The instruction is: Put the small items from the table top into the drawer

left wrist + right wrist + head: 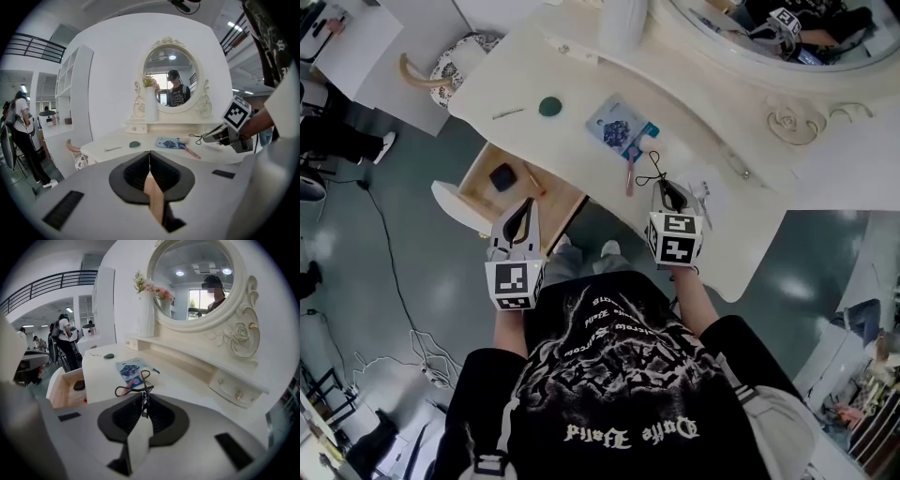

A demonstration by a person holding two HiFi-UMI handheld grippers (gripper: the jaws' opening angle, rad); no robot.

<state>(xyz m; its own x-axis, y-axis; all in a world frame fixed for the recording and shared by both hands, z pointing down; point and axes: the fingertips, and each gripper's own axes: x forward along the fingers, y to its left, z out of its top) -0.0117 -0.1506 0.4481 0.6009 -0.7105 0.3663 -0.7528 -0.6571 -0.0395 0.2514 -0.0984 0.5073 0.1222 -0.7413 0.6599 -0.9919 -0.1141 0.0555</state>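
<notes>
**A:** Why are the two grippers held so differently?

**B:** Judging by the task, the dressing table [712, 178] has small things to clear into the open drawer [476, 183] under its left front edge; the right gripper [667, 192] has its jaws almost together, pinching a thin black looped tool [146, 388] above the table's front edge, probably to carry it across; the left gripper [525, 208], jaws pressed together on nothing, hangs over the drawer's front.

**A:** What remains, and what is unclear?

**B:** A blue packet [622, 128] and a pink stick [630, 175] lie mid-table; a green disc [549, 106] and a thin metal pin [508, 113] sit near the left end; the table edge cuts off the drawer's right side; the dark block [502, 177] inside it and the looped tool are too small to identify.
</notes>
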